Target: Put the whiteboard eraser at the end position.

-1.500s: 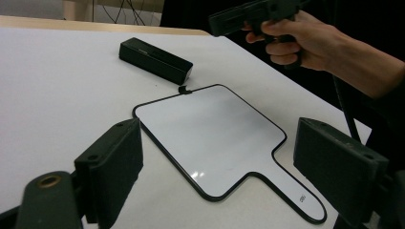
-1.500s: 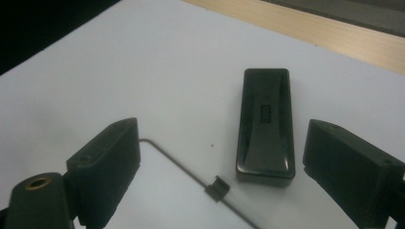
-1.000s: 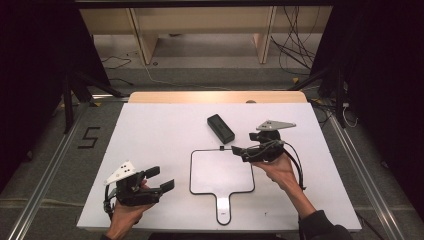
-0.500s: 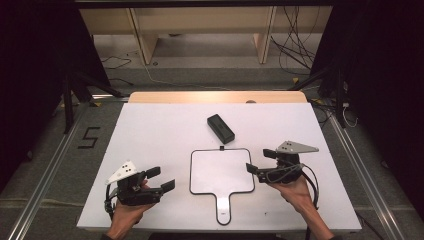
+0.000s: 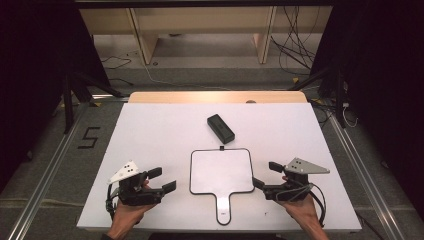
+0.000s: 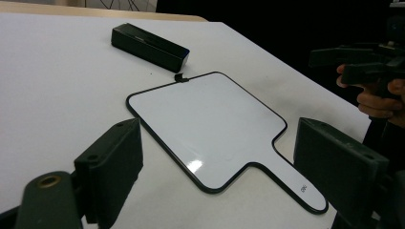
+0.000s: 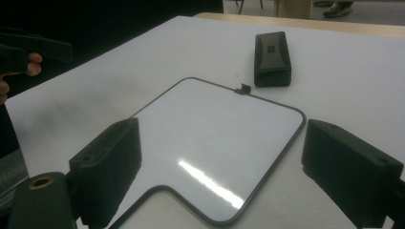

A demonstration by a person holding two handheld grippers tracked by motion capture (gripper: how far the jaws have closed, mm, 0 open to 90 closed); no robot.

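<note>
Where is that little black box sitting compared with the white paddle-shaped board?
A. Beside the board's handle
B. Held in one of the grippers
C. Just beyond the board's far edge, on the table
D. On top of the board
C: the black box lies flat on the table just past the far edge of the white board, clear of both grippers.

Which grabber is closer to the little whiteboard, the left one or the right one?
The right gripper. Its jaw tips sit just off the whiteboard's right edge. The left gripper sits off the board's left edge with a wider gap.
</note>
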